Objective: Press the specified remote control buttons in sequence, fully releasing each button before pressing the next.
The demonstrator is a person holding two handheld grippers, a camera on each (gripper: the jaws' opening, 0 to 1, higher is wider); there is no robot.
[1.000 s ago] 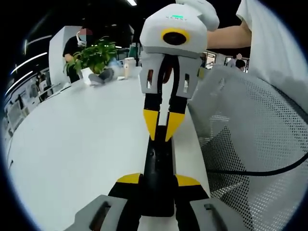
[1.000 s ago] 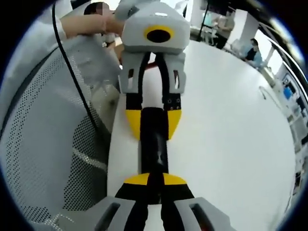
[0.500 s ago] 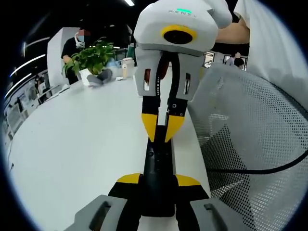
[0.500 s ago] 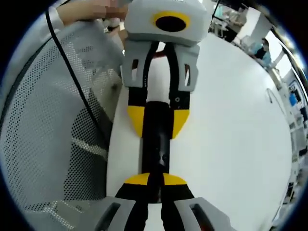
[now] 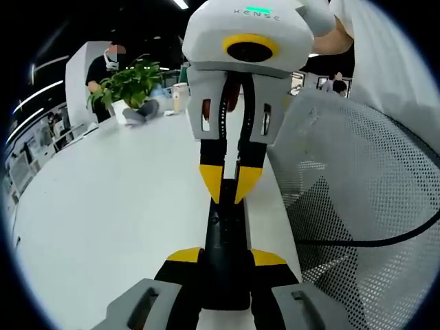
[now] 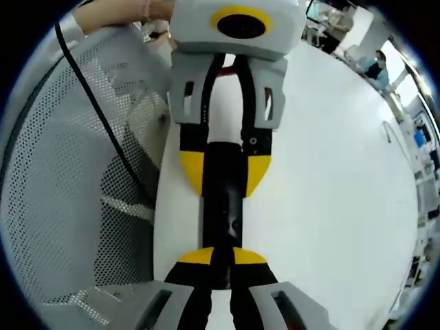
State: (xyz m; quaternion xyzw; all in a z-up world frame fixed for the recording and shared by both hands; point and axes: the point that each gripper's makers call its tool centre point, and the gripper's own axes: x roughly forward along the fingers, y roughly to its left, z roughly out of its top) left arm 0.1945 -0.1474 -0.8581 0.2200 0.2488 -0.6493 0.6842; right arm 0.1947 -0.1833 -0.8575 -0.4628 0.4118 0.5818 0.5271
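I see the left gripper (image 5: 227, 256) pinching the black remote (image 5: 225, 237), long axis toward 12 o'clock, right gripper (image 5: 229, 194) tips pressed together over its far end.

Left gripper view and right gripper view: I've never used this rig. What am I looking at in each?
There is no robot. A person holds a two-jaw tool in each hand, and a camera rides on each tool. In the left gripper view, the left gripper rises from the bottom, clamped on a long black remote control. The white tool coming in from above is the right gripper, its yellow tips closed together on the remote's far end. The right gripper view shows the same from the opposite end. Below lies a white table, with a potted green plant far off and a white mesh chair back beside it.
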